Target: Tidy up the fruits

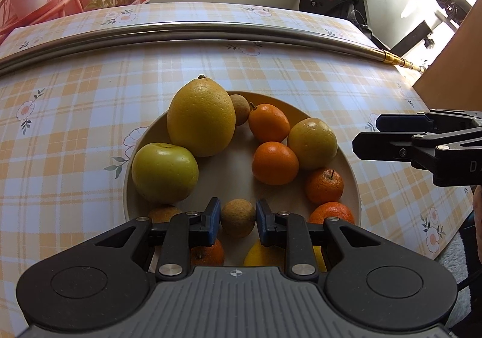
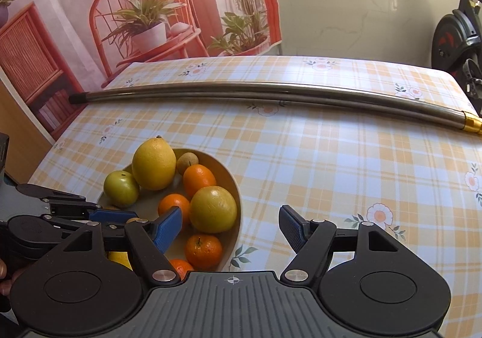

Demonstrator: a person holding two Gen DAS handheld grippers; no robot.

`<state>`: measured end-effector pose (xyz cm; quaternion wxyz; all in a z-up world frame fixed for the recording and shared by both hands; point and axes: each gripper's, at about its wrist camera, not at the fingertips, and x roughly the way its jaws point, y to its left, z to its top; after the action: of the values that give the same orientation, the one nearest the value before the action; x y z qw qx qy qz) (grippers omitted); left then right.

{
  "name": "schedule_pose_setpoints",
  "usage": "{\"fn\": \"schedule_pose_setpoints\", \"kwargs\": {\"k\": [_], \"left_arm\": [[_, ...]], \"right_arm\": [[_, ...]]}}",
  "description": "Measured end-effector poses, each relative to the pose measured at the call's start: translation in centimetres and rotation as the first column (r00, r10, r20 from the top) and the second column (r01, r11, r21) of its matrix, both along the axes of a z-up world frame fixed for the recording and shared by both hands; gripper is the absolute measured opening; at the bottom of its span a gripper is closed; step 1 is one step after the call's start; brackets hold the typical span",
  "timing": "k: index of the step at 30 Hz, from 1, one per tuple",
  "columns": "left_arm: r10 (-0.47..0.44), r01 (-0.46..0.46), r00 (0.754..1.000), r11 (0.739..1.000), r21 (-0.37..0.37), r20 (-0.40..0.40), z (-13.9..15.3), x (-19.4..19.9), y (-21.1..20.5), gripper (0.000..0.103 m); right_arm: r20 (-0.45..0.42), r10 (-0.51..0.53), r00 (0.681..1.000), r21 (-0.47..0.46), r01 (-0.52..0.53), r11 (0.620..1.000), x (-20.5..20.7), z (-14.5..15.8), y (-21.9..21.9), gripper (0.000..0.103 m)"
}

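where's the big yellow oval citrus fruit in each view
Left wrist view: the big yellow oval citrus fruit is just above centre, at the far-left rim of the round beige plate.
Right wrist view: the same fruit sits left of centre, at the plate's far edge.
Shared landmark: the green apple, touching its left side.

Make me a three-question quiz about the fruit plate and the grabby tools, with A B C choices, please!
1. Where is the long metal rod?
A. On the table behind the plate
B. Lying across the plate
C. On the floor

2. What colour is the biggest fruit on the plate?
A. Red
B. Yellow
C. Purple

3. What is the left tool doing?
A. Standing wide open with nothing in it
B. Holding the metal rod
C. Closed on a small brown fruit

Answers:
1 A: the rod lies on the checked cloth beyond the plate.
2 B: the big oval fruit is yellow.
3 C: its blue pads press both sides of the small brown fruit.
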<state>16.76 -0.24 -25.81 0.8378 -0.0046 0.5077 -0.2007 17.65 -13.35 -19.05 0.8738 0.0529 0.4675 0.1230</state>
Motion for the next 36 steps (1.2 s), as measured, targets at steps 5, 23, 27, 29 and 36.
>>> {"fn": "schedule_pose_setpoints", "kwargs": {"k": [5, 23, 27, 29, 36], "left_arm": [[0.005, -0.005, 1.0, 1.0, 0.0, -0.003, 0.0, -0.2, 0.2, 0.027], [0.065, -0.058, 0.996, 0.993, -0.104, 0.061, 4.0, -0.1, 3.1, 0.057], [0.086, -0.062, 0.978, 0.99, -0.129, 0.19, 7.1, -1.0, 3.9, 0.082], [0.085, -0.051, 0.965, 0.989, -0.137, 0.249, 8.4, -1.5, 4.0, 0.092], [0.104, -0.077, 0.934, 0.993, -0.089, 0.343, 10.6, -2.6, 3.4, 0.101]], "right_arm": [[0.0, -0.001, 1.0, -0.001, 0.001, 1.0, 0.0, 0.0, 0.0, 0.068], [0.022, -0.033, 0.999, 0.0, 0.033, 0.999, -0.3, 1.4, -0.7, 0.073], [0.046, -0.052, 0.998, 0.009, 0.052, 0.999, -0.3, 2.5, -1.0, 0.087], [0.05, -0.053, 0.997, 0.038, 0.051, 0.998, -0.3, 3.1, -1.1, 0.1], [0.114, -0.085, 0.99, 0.077, 0.076, 0.994, -0.5, 5.9, -1.2, 0.103]]}}
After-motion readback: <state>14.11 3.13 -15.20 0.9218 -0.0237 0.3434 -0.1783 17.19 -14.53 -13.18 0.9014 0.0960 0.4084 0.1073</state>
